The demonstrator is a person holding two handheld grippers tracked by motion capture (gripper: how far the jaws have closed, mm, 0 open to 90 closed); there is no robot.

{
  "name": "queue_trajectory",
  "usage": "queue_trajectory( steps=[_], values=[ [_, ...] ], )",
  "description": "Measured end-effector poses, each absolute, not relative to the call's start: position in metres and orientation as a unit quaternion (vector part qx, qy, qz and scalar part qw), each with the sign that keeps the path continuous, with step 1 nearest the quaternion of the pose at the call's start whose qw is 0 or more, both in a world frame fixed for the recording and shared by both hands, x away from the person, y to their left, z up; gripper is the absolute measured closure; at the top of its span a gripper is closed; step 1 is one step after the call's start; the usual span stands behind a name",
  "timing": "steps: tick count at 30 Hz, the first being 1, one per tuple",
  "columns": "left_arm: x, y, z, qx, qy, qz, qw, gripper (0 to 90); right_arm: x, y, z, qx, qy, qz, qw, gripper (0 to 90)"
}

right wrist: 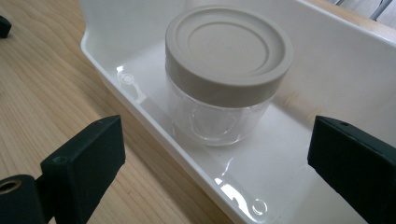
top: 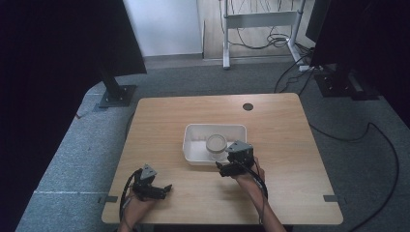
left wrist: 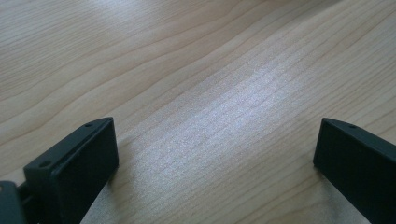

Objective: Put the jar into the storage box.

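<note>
A clear jar with a beige screw lid [top: 216, 143] [right wrist: 227, 70] stands upright inside a white tray [top: 193, 140] [right wrist: 327, 60] at the table's middle. My right gripper [top: 226, 166] [right wrist: 215, 163] hovers at the tray's near rim, open, its jaws spread wider than the jar and a little short of it. My left gripper [top: 164, 189] [left wrist: 215, 163] rests low over bare wood near the front left of the table, open with nothing between its jaws.
The wooden table [top: 280, 140] has a round cable hole [top: 248, 106] at the back. Dark monitor stands [top: 116, 92] and cables [top: 367, 135] lie on the carpet beyond the table's edges.
</note>
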State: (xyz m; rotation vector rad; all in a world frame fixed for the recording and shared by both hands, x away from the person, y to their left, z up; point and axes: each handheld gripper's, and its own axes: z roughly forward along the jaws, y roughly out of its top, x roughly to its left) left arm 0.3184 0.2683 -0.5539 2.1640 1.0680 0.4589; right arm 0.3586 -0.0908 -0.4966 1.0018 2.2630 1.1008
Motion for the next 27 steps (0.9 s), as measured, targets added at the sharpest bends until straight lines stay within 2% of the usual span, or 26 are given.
queue_trajectory(
  steps=[27],
  values=[
    [0.318,0.268,-0.554,0.829,0.41,0.176,0.336,0.0,0.333,-0.118,-0.501,0.359,0.811,0.407,0.219,3.3]
  ],
)
